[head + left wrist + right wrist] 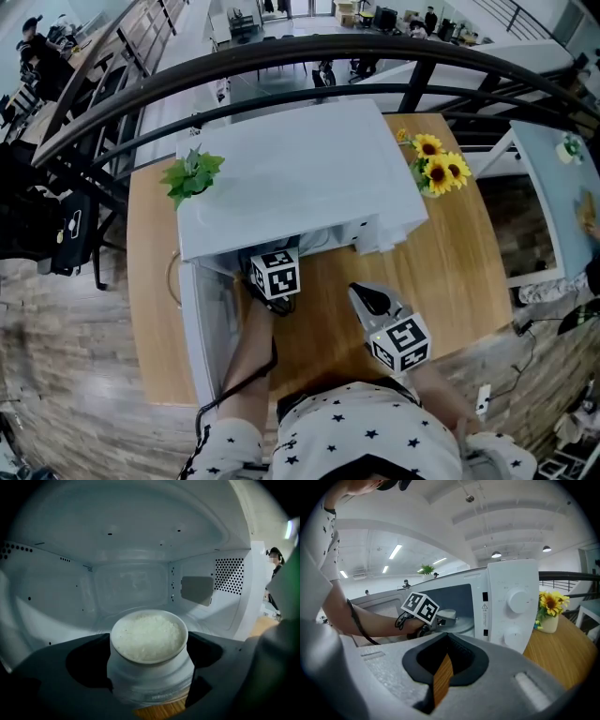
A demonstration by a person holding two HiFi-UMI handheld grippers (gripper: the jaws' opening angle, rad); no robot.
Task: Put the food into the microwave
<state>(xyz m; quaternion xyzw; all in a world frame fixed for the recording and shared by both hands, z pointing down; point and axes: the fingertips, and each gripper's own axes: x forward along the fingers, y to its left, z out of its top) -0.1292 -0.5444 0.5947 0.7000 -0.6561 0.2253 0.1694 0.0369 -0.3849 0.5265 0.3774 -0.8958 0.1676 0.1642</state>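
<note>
In the head view we see a wooden table (469, 272) with a white microwave (300, 169) at its rear edge, sunflowers (439, 169) at its rear right corner, and a dark railing (281, 56) beyond. In the left gripper view our left gripper (149, 679) clamps a bowl of rice (149, 639) at the microwave's mouth. In the right gripper view our right gripper (444, 667) is empty, its jaws nearly meeting over the table's bare wood.

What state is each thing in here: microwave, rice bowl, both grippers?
microwave: door swung open.
bowl of rice: full, upright, held at the cavity mouth.
left gripper: shut on the bowl of rice.
right gripper: shut, nothing between its jaws, over the table.
</note>
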